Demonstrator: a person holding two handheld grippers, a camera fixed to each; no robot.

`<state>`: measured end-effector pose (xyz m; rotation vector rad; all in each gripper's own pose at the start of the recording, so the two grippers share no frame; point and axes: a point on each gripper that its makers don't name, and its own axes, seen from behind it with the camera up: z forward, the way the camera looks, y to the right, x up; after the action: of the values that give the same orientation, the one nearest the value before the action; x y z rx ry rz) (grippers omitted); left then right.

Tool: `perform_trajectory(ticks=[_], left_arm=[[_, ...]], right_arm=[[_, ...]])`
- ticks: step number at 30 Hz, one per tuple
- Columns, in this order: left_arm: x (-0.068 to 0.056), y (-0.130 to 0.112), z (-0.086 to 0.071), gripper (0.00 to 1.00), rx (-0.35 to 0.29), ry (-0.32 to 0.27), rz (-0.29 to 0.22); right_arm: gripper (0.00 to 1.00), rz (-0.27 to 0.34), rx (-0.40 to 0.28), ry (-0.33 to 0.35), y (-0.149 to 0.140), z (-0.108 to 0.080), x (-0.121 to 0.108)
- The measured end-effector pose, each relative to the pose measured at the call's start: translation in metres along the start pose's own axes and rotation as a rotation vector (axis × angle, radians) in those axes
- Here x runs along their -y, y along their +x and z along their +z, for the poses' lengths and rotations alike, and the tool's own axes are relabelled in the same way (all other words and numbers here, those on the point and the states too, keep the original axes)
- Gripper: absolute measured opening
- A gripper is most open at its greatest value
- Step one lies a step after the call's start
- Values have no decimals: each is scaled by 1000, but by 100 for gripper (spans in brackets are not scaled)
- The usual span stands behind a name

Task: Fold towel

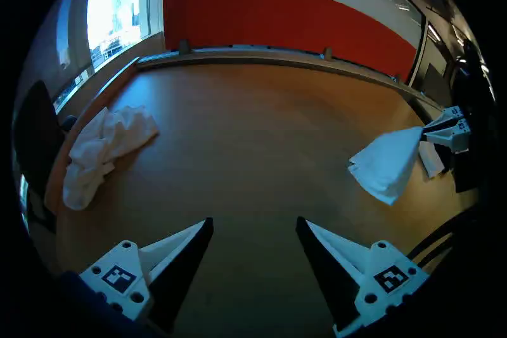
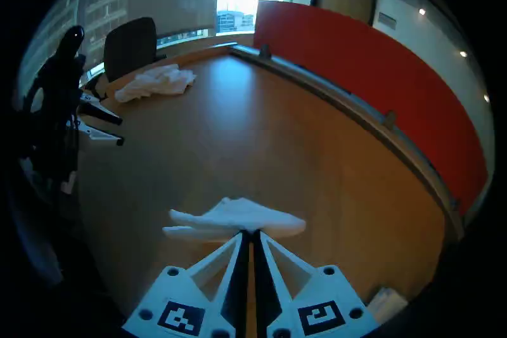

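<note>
Marker-tagged right gripper [image 2: 252, 236] tight on towel [image 2: 244, 216]

Wide brown wooden worktop [image 1: 253, 122], smooth, faintly glossy. In the far corner by the window, close to the edge, crumpled white towel [image 1: 104, 148] lying in a loose heap. Along the back edge, grey rail [image 1: 253, 56] with red screen [image 1: 285, 18] upright behind. Toward the opposite side, folded towel [image 1: 386, 163]; whether touching the wood, cannot tell.

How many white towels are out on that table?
2. A crumpled towel lies at the table's far corner; a second towel is pinched in the right gripper. A small white piece beside it may be a third.
</note>
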<state>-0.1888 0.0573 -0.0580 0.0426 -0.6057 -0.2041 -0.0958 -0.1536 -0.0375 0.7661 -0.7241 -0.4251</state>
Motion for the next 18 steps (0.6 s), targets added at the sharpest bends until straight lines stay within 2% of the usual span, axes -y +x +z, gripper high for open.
perform_trajectory(ticks=[6, 18], left_arm=[[-7, 5, -1, 97, -12, -9, 5], [-15, 7, 1, 97, -17, -20, 13]], right_arm=[[5, -5, -31, -30, 20, -21, -18], [5, -8, -30, -100, 21, -52, -67]])
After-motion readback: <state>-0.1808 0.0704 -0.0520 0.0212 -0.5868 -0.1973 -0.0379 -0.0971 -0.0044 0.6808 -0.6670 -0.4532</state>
